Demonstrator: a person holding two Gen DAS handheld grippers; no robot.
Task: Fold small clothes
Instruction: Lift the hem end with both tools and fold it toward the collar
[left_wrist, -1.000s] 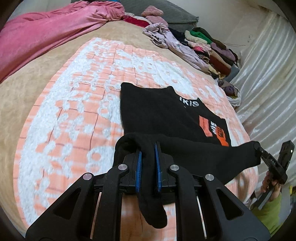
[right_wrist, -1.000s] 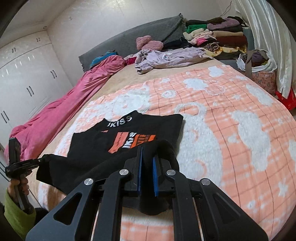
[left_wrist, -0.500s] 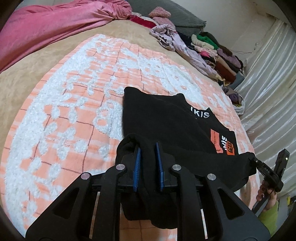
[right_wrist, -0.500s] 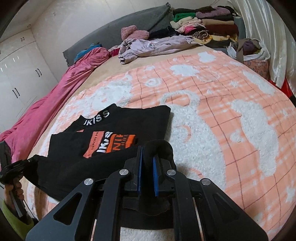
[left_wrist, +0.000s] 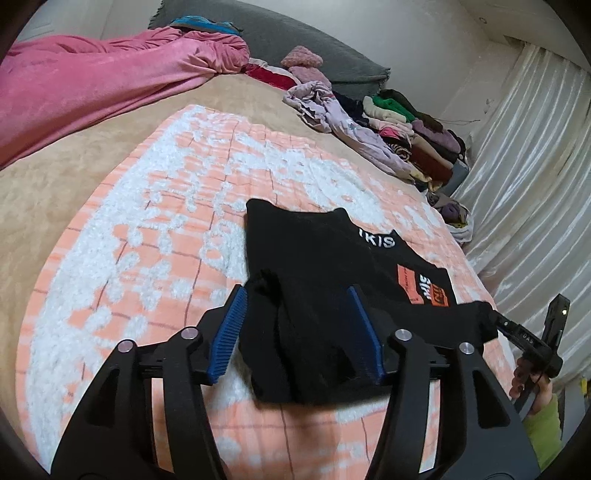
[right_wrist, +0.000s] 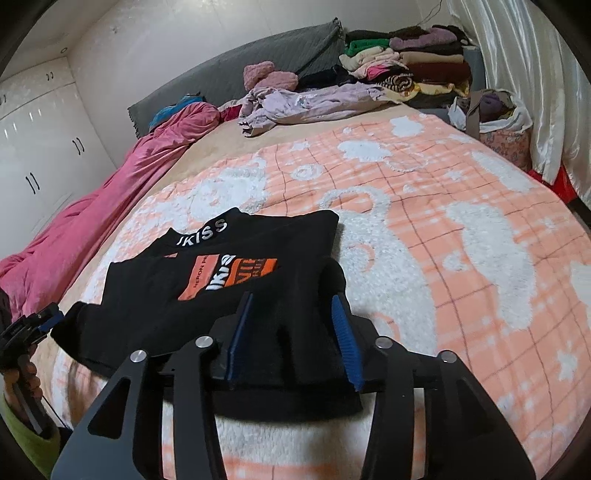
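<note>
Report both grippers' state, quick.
Left gripper: just opened, black shirt lies loose between its jaws.
Right gripper: just opened, shirt hem loose between its jaws.

Black left tool (left_wrist: 297, 317): two forked arms, silver round screws at the pivots, ribbed blue pads (left_wrist: 228, 334) on the inner faces. Right tool (right_wrist: 295, 328) of identical build: matte black, same silver screws, same blue pads. Lime-green sleeve (left_wrist: 543, 430) worn at the wrist.
</note>
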